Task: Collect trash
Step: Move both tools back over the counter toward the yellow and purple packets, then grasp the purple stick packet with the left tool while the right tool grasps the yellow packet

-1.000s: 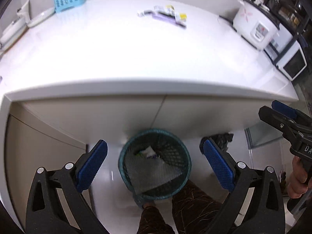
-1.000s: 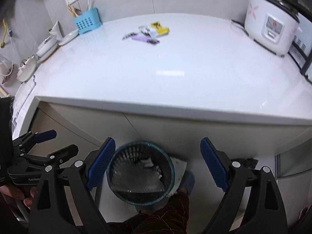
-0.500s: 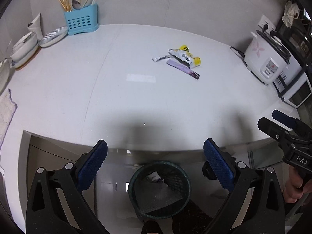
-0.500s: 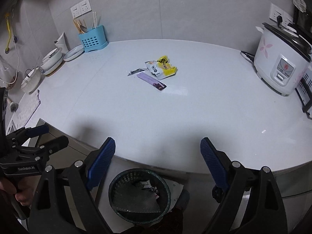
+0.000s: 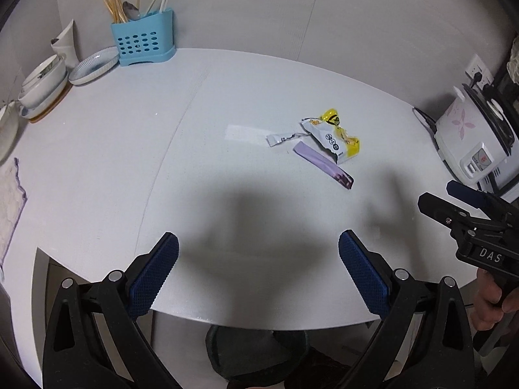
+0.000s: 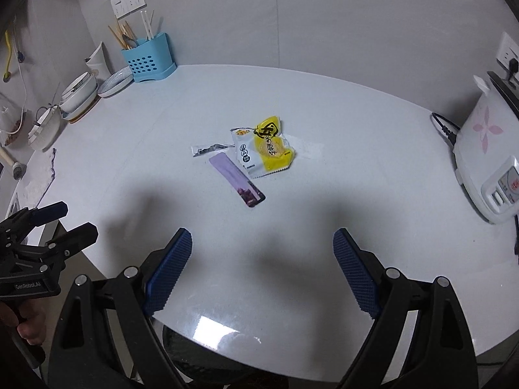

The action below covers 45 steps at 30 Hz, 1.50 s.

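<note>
With both my left gripper and right gripper spread wide and empty, three pieces remain mid-counter to collect: the yellow-and-white snack wrapper, purple sachet and torn silver strip, well ahead of me.

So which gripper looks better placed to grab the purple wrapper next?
Right, probably. In its wrist view the purple wrapper lies nearly ahead of the open right gripper; from the left gripper, also open, it sits off to the right.
</note>
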Tool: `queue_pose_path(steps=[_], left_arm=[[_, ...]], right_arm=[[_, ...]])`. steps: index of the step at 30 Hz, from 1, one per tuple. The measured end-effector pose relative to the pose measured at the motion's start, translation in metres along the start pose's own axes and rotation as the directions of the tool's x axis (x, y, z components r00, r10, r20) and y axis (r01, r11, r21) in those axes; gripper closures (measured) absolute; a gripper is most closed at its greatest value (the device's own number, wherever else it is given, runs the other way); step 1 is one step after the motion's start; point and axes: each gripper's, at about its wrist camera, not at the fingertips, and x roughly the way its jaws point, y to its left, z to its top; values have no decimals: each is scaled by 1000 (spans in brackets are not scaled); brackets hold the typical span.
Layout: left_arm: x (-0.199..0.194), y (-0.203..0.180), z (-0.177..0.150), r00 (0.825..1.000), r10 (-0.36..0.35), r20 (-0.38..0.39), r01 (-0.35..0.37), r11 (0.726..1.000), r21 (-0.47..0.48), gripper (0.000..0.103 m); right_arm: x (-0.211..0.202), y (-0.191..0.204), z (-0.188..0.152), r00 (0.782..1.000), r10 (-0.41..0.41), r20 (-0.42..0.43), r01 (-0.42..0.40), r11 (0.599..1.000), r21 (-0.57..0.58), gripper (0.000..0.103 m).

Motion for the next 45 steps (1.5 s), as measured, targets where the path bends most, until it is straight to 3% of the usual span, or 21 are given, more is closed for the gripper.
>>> queue_pose_path(steps=[9, 17, 29, 31, 37, 39, 45], left_arm=[[13, -4, 28, 999, 45, -11, -46, 996, -76, 6], [21, -2, 31, 996, 86, -37, -90, 986, -142, 6], [42, -12, 32, 988, 130, -87, -144, 971, -192, 6], [44, -15, 33, 987, 130, -90, -146, 969, -202, 6], [56, -29, 40, 986, 125, -107, -145, 967, -209, 6], [63, -32, 44, 986, 120, -116, -143, 966, -216, 6], [89, -51, 54, 980, 130, -149, -162, 960, -229, 6]], right_arm=[[61, -14, 57, 995, 26, -93, -32, 998, -58, 18], [120, -11, 89, 982, 37, -183, -58, 992, -113, 18], [186, -10, 109, 958, 21, -287, -61, 989, -131, 18], [189, -16, 108, 955, 17, -295, -51, 993, -107, 24], [180, -23, 111, 961, -23, -277, -16, 990, -140, 56], [176, -31, 111, 961, -24, -276, -13, 991, -130, 71], [155, -63, 107, 972, -33, -232, 11, 996, -93, 76]])
